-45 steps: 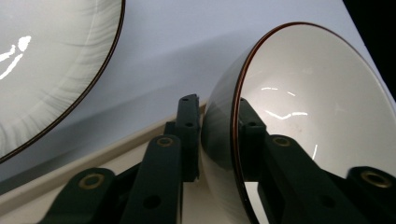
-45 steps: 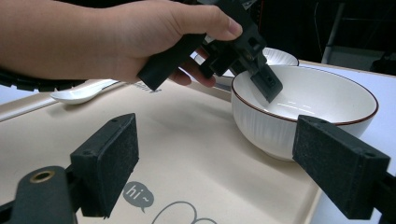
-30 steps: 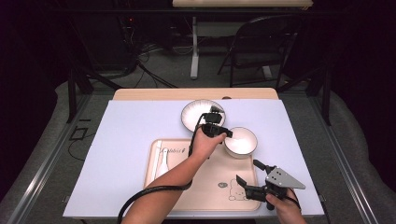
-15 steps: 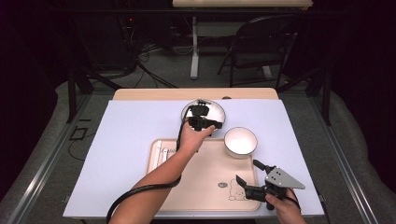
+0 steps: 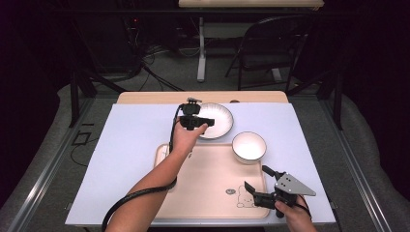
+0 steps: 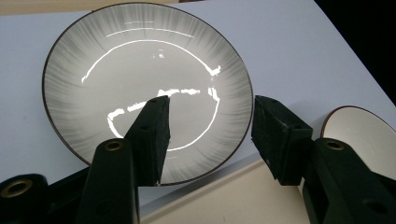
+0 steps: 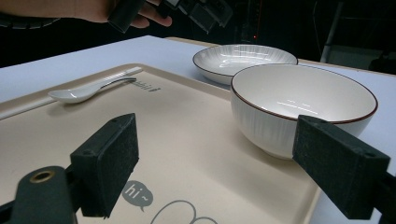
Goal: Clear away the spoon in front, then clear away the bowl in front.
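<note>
Beige tray (image 5: 203, 193) lies near edge w/ bowl (image 5: 249, 146) on its far right corner. Plate (image 5: 217, 118) sits on the mat beyond tray. Left gripper (image 5: 193, 122) hovers over plate's near rim, jaws apart, prob. lining up a grab. Right gripper (image 5: 263, 193) idles low over tray, jaws apart, facing bowl. Spoon (image 7: 88, 88) lies at tray's left edge.

Glossy ceramic plate (image 6: 140, 88), bowl (image 7: 299, 100); matt plastic tray (image 7: 187, 135).

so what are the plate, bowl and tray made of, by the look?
Plate: likely glazed ceramic; sharp glossy highlights, grey streaked rim band, dark edge line.
Bowl: likely the same; glossy white, ribbed outside, brown rim line.
Tray: probably plastic or melamine; matte beige, printed cartoon, moulded raised lip.
</note>
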A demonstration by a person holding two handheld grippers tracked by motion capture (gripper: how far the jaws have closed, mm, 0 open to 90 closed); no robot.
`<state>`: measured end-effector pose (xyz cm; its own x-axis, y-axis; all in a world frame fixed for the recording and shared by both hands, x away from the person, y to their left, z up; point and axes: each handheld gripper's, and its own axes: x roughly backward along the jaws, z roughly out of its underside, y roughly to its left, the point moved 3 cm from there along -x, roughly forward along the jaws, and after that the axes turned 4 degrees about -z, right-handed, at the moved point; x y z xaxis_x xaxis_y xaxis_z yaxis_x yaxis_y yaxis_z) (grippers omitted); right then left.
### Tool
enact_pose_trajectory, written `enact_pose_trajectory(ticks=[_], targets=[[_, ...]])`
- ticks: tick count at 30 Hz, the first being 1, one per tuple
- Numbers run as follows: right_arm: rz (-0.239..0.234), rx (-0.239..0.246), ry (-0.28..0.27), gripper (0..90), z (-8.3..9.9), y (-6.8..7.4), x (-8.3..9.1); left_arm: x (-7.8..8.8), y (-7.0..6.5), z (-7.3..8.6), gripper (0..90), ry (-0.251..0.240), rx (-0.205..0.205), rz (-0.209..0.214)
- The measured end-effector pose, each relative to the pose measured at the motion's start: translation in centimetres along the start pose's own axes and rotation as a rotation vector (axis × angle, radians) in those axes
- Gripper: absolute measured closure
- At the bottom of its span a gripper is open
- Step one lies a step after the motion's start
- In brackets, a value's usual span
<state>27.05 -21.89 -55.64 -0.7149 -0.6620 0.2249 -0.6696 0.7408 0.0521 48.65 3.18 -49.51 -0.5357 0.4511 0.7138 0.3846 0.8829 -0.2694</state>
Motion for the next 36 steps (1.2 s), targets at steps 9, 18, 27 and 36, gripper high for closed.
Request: enact_pose_trajectory(ticks=[9, 18, 27, 36], targets=[[0.0, -0.002, 0.001, 13.6, 0.0, -0.1, 0.0, -0.1, 2.9, -0.2, 47.5, -0.01, 0.064, -0.039], [0.0, -0.003, 0.002, 13.6, 0.0, -0.1, 0.0, 0.1, 6.3, -0.1, 47.6, -0.014, 0.136, -0.094], [0.001, -0.002, 0.001, 13.6, 0.0, -0.1, 0.0, -0.1, 8.4, 0.2, 47.6, -0.012, 0.188, -0.125], [0.001, -0.001, 0.001, 13.6, 0.0, -0.1, 0.0, -1.1, 8.8, 0.7, 47.5, 0.003, 0.203, -0.136]])
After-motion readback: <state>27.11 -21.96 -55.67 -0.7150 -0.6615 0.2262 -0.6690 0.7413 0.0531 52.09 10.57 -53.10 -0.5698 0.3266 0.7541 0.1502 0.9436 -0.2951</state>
